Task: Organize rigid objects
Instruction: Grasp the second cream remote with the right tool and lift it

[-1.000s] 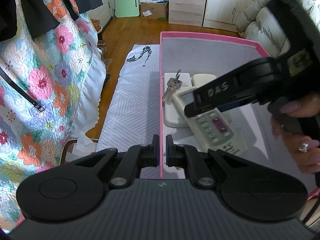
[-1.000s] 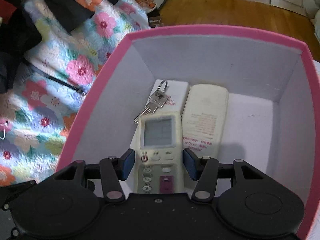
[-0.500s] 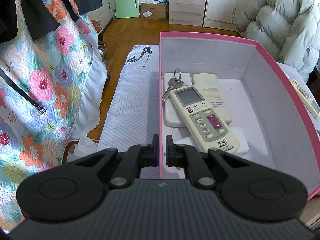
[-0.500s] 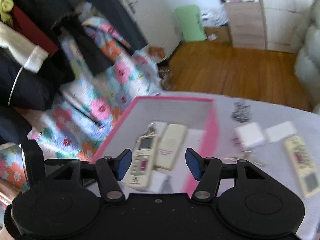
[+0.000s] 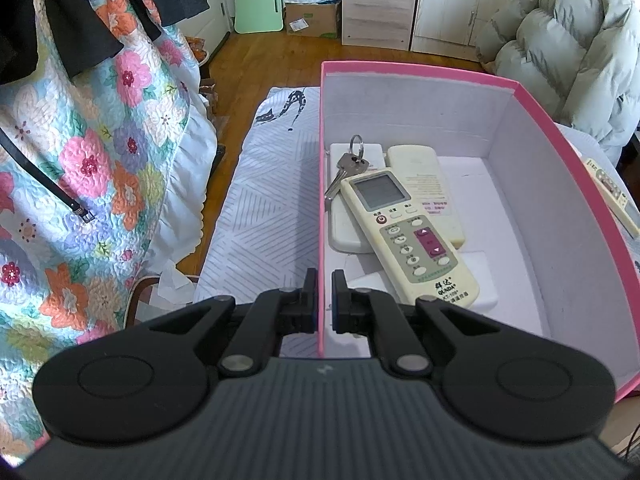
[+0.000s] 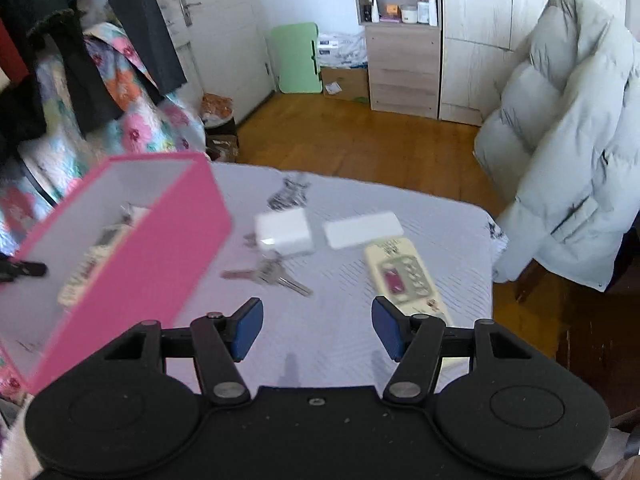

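My left gripper (image 5: 325,280) is shut on the near left wall of the pink box (image 5: 560,152). In the box a cream remote (image 5: 412,236) lies across two white remotes (image 5: 424,168), with a key ring (image 5: 348,168) beside its screen. My right gripper (image 6: 316,316) hovers open over the white tablecloth (image 6: 320,340), right of the pink box (image 6: 160,248), with nothing between its blue pads (image 6: 248,328). Ahead of it lie loose keys (image 6: 272,276), a white charger block (image 6: 284,232), a flat white slab (image 6: 362,230) and another cream remote (image 6: 404,276).
A grey puffer coat (image 6: 568,140) hangs over a chair past the table's right edge. A floral quilt (image 5: 80,160) and dark clothes hang at the left. A wooden cabinet (image 6: 404,64) and a green folding board (image 6: 298,60) stand across the wooden floor.
My right gripper let go of the cream remote inside the box, drew out and swung right over the table, its jaws a little wider. The left gripper kept still on the box wall.
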A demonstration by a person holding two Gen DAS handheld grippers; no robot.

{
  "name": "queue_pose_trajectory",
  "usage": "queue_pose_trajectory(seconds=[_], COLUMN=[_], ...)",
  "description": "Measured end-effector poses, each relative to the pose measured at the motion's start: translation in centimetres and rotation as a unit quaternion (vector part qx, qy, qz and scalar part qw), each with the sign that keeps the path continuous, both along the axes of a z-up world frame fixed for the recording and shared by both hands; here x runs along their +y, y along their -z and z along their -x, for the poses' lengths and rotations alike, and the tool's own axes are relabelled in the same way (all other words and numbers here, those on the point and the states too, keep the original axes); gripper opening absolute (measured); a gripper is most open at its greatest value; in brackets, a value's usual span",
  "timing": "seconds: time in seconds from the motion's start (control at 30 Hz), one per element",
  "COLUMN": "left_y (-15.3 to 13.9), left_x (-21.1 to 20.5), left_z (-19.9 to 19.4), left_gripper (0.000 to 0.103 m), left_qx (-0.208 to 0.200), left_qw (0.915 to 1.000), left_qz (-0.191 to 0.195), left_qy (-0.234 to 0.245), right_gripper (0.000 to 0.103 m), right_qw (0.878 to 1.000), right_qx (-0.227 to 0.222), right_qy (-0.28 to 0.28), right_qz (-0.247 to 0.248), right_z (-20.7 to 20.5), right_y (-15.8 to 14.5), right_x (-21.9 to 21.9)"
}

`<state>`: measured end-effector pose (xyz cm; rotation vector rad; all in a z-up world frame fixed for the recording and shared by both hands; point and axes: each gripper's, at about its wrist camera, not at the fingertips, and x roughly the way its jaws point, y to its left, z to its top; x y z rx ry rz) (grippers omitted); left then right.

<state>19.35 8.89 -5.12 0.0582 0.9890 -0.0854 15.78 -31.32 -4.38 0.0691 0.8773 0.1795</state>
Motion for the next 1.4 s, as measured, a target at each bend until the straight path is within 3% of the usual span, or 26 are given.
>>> queue_pose_trajectory(seconds=[0.33, 0.57, 0.77, 0.87, 1.03, 1.17, 1.4], left_y=[0.0, 0.1, 0.2, 0.3, 0.2, 0.2, 0.2], left_x=[-0.2, -0.1, 0.1, -0.1, -0.2, -0.2, -0.2], left_z=[0.1, 0.0, -0.1, -0.2, -0.2, -0.2, -0.2], left_gripper=[0.004, 0.004, 0.004, 0.004, 0.004, 0.004, 0.004], left_qx=[-0.002, 0.003, 0.006, 0.006, 0.007, 0.007, 0.006], left_qw=[1.0, 1.0, 1.0, 1.0, 0.9999, 0.9999, 0.9999], left_qz=[0.0, 0.0, 0.0, -0.003, -0.006, -0.007, -0.005], left_qy=[0.003, 0.004, 0.006, 0.008, 0.012, 0.014, 0.01], right_gripper=[0.065, 0.067, 0.061, 0.061, 0.061, 0.062, 0.06], right_qw=[0.998, 0.997, 0.995, 0.998, 0.998, 0.998, 0.998], right_qx=[-0.003, 0.004, 0.01, 0.01, 0.028, 0.038, 0.017], right_qy=[0.018, 0.056, 0.078, 0.063, 0.024, 0.009, 0.014], right_qz=[0.065, 0.054, 0.061, 0.025, 0.046, 0.052, 0.066], right_z=[-3.1, -5.8, -4.8, -2.9, -0.7, -1.2, -2.0], right_y=[5.7, 8.5, 7.7, 7.3, 7.4, 7.4, 7.5], right_x=[-2.9, -4.2, -2.6, -1.5, 1.8, 2.7, 3.6])
